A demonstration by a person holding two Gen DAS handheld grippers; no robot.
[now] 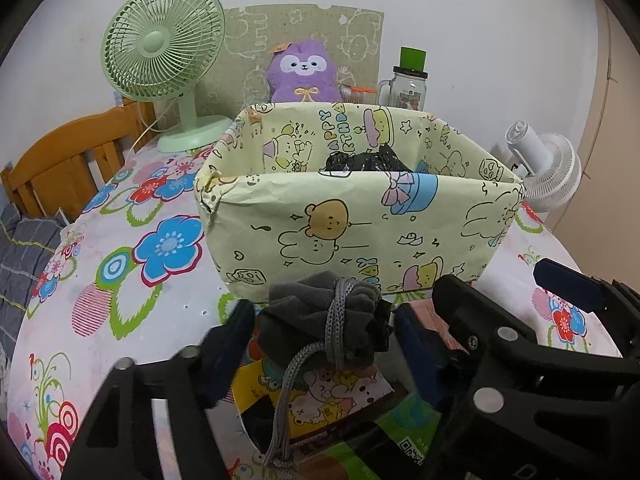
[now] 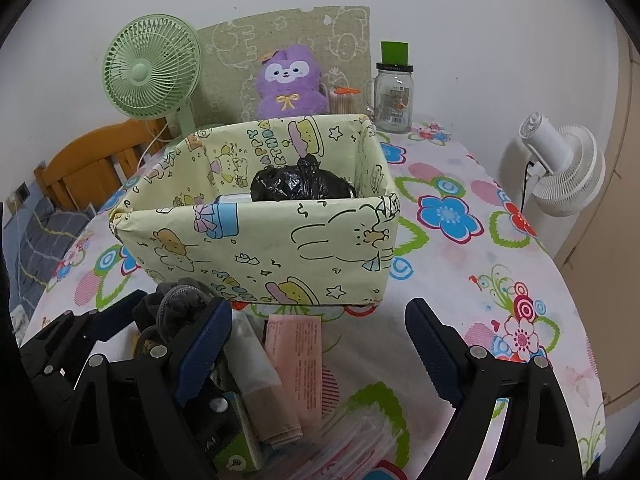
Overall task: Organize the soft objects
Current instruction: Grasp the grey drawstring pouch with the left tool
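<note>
Left gripper [image 1: 320, 320] tilted down, around grey pouch [image 1: 320, 316]

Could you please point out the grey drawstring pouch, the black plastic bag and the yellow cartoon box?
grey drawstring pouch [image 1: 320, 316], left wrist view, on its gathered fabric body.
black plastic bag [image 2: 300, 184], right wrist view, on its crinkled middle.
yellow cartoon box [image 2: 280, 248], right wrist view, on its front wall.

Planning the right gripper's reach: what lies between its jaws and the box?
In the right wrist view, a pink packet lies on the tablecloth before the box.
</note>
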